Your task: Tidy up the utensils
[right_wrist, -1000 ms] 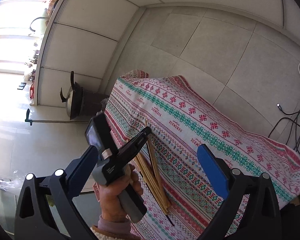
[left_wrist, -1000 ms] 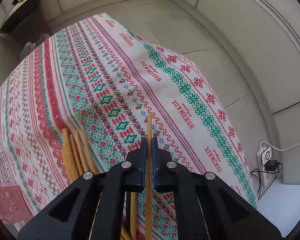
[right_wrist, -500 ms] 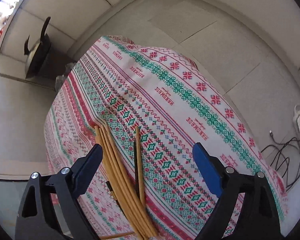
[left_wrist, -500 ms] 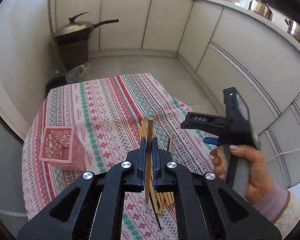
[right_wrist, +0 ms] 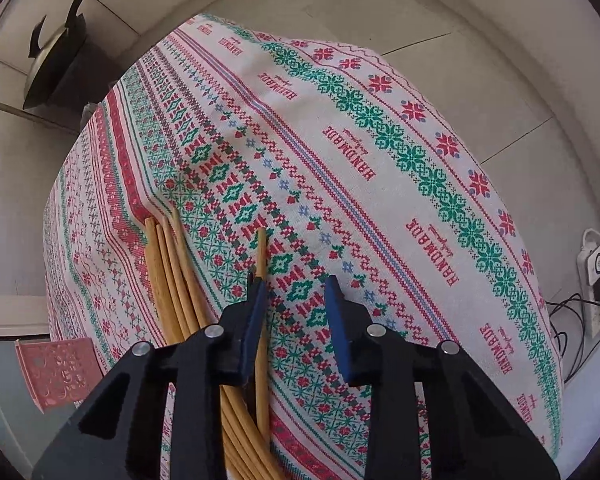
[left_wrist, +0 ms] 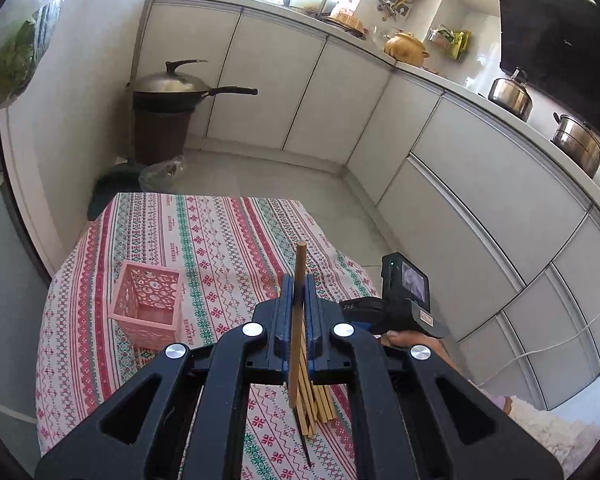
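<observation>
Wooden chopstick (left_wrist: 297,320) stands pinched between my left gripper (left_wrist: 297,312) jaws, its tip poking past them; the pink basket (left_wrist: 148,305) sits ahead to their left. My right gripper (right_wrist: 296,312) hangs released, 1 loose chopstick (right_wrist: 261,252) beside its left jaw, the bundle of chopsticks (right_wrist: 172,276) further left on the tablecloth (right_wrist: 380,160).

**Layout on the table**

On the tablecloth (left_wrist: 220,240), the basket (left_wrist: 146,304) stands left of the chopstick bundle (left_wrist: 318,404); one chopstick (right_wrist: 261,264) lies apart, right of the bundle; the wok (left_wrist: 168,86) sits behind the table, beside the cabinets (left_wrist: 280,92).
</observation>
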